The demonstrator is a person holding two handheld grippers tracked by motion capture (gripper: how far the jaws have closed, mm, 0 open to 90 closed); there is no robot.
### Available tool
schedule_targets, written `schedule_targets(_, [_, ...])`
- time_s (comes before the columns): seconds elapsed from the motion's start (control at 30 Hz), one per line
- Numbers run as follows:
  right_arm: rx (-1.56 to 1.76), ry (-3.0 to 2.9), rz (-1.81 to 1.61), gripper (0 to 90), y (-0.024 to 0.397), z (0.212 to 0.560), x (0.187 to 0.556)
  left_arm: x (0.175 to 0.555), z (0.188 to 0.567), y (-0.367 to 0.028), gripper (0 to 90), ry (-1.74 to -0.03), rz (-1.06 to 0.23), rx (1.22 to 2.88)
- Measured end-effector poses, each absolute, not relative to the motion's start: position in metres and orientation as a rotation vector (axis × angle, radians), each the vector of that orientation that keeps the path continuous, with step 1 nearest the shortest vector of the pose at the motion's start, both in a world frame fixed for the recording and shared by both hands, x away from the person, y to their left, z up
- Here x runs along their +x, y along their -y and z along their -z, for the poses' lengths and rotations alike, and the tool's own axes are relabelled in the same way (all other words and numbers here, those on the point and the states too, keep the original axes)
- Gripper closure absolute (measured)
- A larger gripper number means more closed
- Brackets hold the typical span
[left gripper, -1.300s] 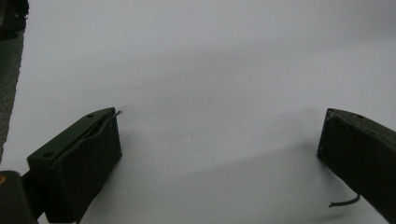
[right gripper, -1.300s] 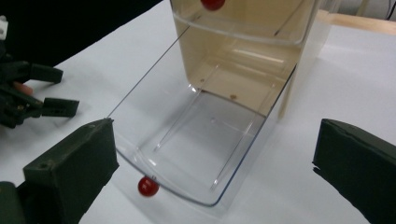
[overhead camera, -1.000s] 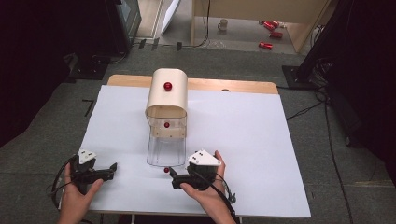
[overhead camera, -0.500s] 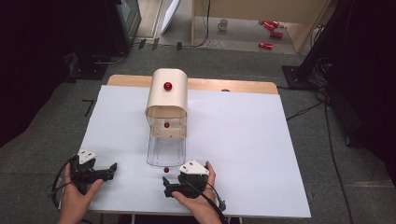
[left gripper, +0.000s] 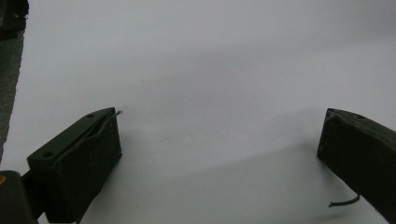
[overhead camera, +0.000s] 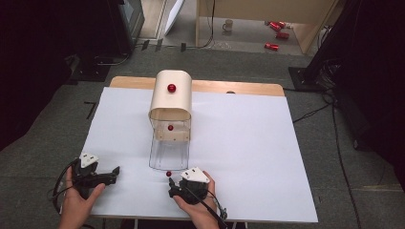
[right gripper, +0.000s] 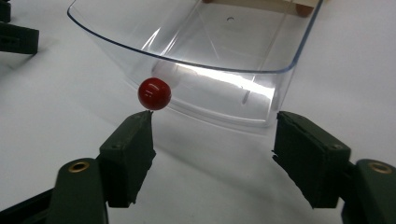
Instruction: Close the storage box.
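Right tool (overhead camera: 171, 183) drawn nearer, both tools wide (nothing held), white table (overhead camera: 248, 143), grey floor (overhead camera: 57, 124)

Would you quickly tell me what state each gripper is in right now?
Left gripper: open, holding nothing.
Right gripper: open, holding nothing; the red knob sits just past one jaw tip.

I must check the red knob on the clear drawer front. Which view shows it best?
The right gripper view: the red knob is large and sharp there, just above the tip of one open jaw, on the clear drawer. In the high view it is a tiny red dot. The left gripper view faces white table.
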State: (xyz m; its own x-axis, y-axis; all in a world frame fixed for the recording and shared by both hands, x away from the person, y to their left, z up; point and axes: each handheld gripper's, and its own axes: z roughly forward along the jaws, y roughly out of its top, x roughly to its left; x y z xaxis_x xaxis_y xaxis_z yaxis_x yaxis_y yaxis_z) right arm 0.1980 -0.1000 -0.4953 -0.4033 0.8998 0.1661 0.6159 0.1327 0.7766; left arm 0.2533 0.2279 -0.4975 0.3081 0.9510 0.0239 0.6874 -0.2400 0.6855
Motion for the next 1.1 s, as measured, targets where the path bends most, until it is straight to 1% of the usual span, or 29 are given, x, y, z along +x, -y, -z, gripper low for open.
schedule_targets(0.07, [1.476,-2.072,-1.152,30.9,0.100,0.496,0.197,0.253,0.497,-0.228,0.0,-1.447,-0.602,2.011])
schedule_targets(0.1, [1.493,-2.061,-1.149,35.2,0.101,0.496,0.195,0.253,0.498,-0.228,0.0,-1.448,-0.602,2.010])
schedule_targets(0.23, [1.500,-2.049,-1.134,38.8,0.099,0.496,0.193,0.253,0.498,-0.228,0.0,-1.447,-0.602,2.010])
schedule_targets(0.27, [1.496,-2.049,-1.136,41.1,0.099,0.496,0.193,0.253,0.498,-0.228,0.0,-1.447,-0.602,2.010])
schedule_targets(0.3, [1.490,-2.052,-1.143,47.1,0.097,0.496,0.192,0.253,0.497,-0.228,0.0,-1.448,-0.602,2.010])
schedule_targets(0.33, [1.490,-2.052,-1.143,47.1,0.097,0.496,0.192,0.253,0.497,-0.228,0.0,-1.448,-0.602,2.010])
schedule_targets(0.37, [1.477,-2.058,-1.158,53.4,0.095,0.496,0.191,0.253,0.497,-0.228,0.0,-1.448,-0.602,2.011])
schedule_targets(0.4, [1.477,-2.058,-1.158,53.4,0.095,0.496,0.191,0.253,0.497,-0.228,0.0,-1.448,-0.602,2.011])
schedule_targets(0.47, [1.460,-2.067,-1.165,58.3,0.092,0.495,0.191,0.253,0.497,-0.228,0.0,-1.448,-0.602,2.010])
schedule_targets(0.57, [1.438,-2.091,-1.190,62.9,0.086,0.496,0.191,0.253,0.497,-0.228,0.0,-1.447,-0.602,2.011])
schedule_targets(0.6, [1.438,-2.091,-1.190,62.9,0.086,0.496,0.191,0.253,0.497,-0.228,0.0,-1.447,-0.602,2.011])
schedule_targets(0.63, [1.426,-2.098,-1.191,65.4,0.083,0.496,0.191,0.253,0.497,-0.228,0.0,-1.447,-0.602,2.011])
schedule_targets(0.67, [1.426,-2.098,-1.191,65.4,0.083,0.496,0.191,0.253,0.498,-0.228,0.0,-1.448,-0.602,2.010])
schedule_targets(0.7, [1.422,-2.095,-1.195,67.3,0.080,0.495,0.191,0.253,0.498,-0.228,0.0,-1.448,-0.602,2.010])
schedule_targets(0.93, [1.409,-2.088,-1.192,71.0,0.075,0.494,0.191,0.253,0.498,-0.228,0.0,-1.447,-0.602,2.010])
schedule_targets(1.03, [1.403,-2.096,-1.189,74.6,0.074,0.494,0.192,0.253,0.497,-0.228,0.0,-1.448,-0.602,2.010])
schedule_targets(1.1, [1.404,-2.097,-1.188,74.6,0.073,0.494,0.192,0.253,0.498,-0.228,0.0,-1.447,-0.602,2.010])
